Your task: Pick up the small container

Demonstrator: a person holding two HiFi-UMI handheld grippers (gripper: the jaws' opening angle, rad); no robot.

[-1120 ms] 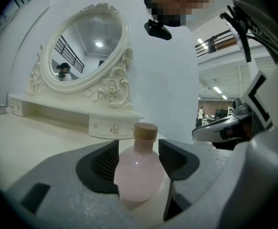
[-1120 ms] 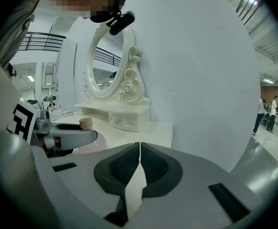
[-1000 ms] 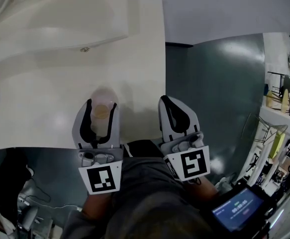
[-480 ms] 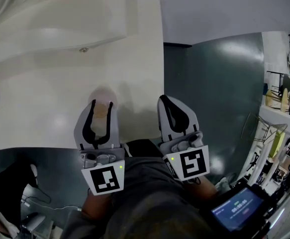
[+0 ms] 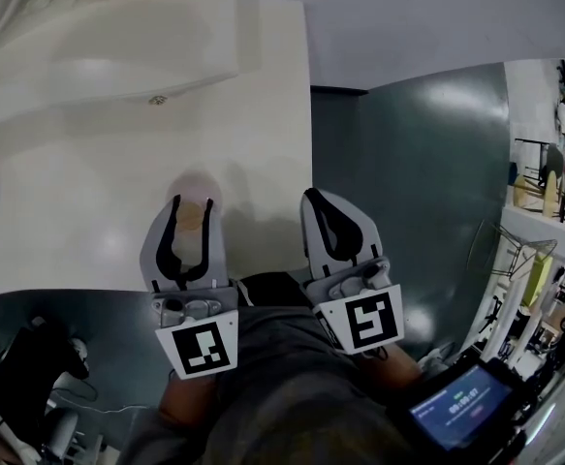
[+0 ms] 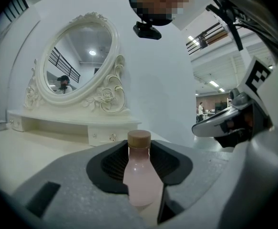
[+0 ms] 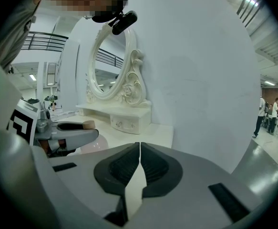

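Note:
The small container [image 6: 139, 173] is a pale pink bottle with a tan cap, upright between the jaws of my left gripper [image 6: 139, 149]. Both dark pads press on its sides, so the gripper is shut on it. In the head view the small container [image 5: 191, 216] shows between the tips of the left gripper [image 5: 192, 201], over the near part of the cream table [image 5: 78, 192]. My right gripper [image 5: 325, 201] hovers past the table's right edge, shut with nothing in it. Its jaws meet at the tips in the right gripper view [image 7: 139, 144].
A cream vanity shelf with a small drawer [image 5: 117, 51] and an ornate oval mirror [image 6: 79, 56] stand at the table's far side. The table's right edge [image 5: 313, 143] drops to a dark green floor [image 5: 427, 182]. A lit screen [image 5: 461, 405] sits at lower right.
The left gripper's jaws have drawn in from wide apart onto the pink bottle. Both grippers have shifted slightly left in the head view.

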